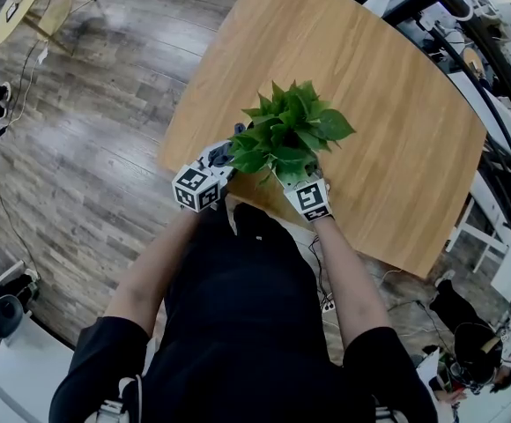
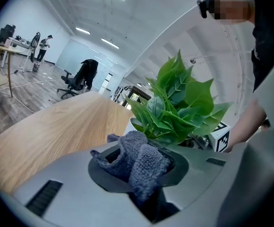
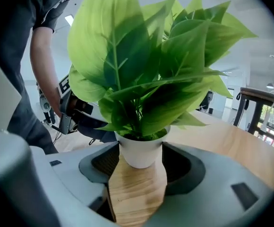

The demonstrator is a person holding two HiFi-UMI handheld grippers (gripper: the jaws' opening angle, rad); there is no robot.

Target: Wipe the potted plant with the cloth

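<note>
- Your left tool [image 2: 139,168] is pinching a crumpled grey-blue terry cloth [image 2: 133,151], which is bunched between its jaws.
- Your right tool [image 3: 140,163] is closed around the small white pot [image 3: 141,148] of the leafy green potted plant [image 1: 287,135], which stands by the near edge of the pale wooden desk [image 1: 396,122].
- The leaves sit just ahead and to the right of the cloth, so the left tool is placed to wipe them.

Upright leafy green potted plant [image 1: 289,135] in white pot [image 3: 141,150]; crumpled grey-blue cloth [image 2: 137,157] just beside its leaves.
</note>
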